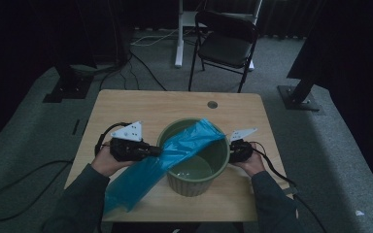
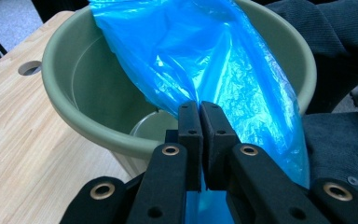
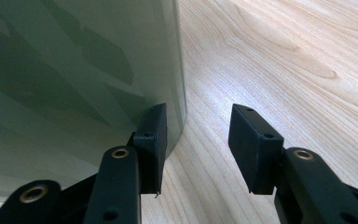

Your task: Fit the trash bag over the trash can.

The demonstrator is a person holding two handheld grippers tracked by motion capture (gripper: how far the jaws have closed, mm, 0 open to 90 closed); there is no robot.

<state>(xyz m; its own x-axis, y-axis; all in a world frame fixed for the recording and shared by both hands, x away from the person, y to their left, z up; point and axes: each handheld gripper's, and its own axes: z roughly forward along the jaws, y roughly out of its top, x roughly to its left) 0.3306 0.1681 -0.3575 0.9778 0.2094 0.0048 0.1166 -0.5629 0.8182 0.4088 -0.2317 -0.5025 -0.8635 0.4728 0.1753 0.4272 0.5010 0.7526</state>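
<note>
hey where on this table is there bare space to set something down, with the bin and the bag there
The far strip of the table, between the far edge and the green bin, is bare apart from the cable hole. The near right corner is partly free. Crowded: the near left, where the blue bag drapes beside the left gripper, and the gap holding the right gripper.

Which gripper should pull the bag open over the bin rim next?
Left, most likely. The left gripper is already shut on the blue bag at the bin rim. The right gripper is open and holds nothing, one jaw against the bin's outer wall, better suited to steadying.
</note>
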